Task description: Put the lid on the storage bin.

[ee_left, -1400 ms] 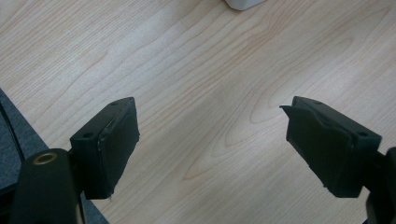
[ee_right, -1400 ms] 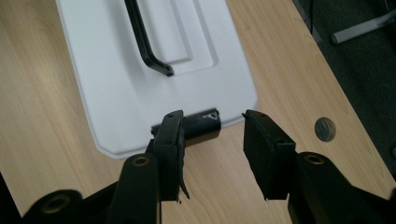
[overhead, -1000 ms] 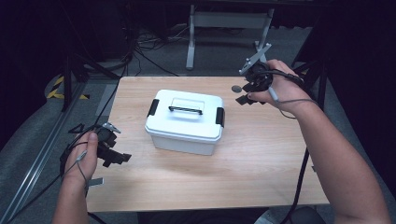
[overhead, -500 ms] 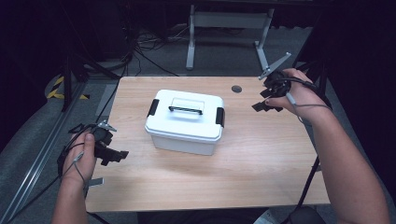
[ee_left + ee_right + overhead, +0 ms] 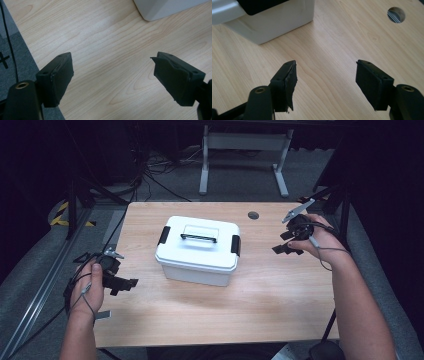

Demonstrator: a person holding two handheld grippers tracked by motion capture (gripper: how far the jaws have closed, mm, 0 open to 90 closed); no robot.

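Box: rigid plastic, smooth, probably light.
Grip point: black handle.
Left tongs: apart, empty.
Right tongs: apart, empty.

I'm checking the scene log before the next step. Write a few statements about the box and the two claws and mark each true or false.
1. The white box has its lid on, with the black handle lying on top. True.
2. The left claw is clamped on the box handle. False: it is open over bare wood near the table's left edge, apart from the box.
3. The right claw is open and holds nothing. True.
4. The box stands at the table's right edge. False: it stands near the middle, between the two claws.
5. A round hole lies in the tabletop behind the box. True.
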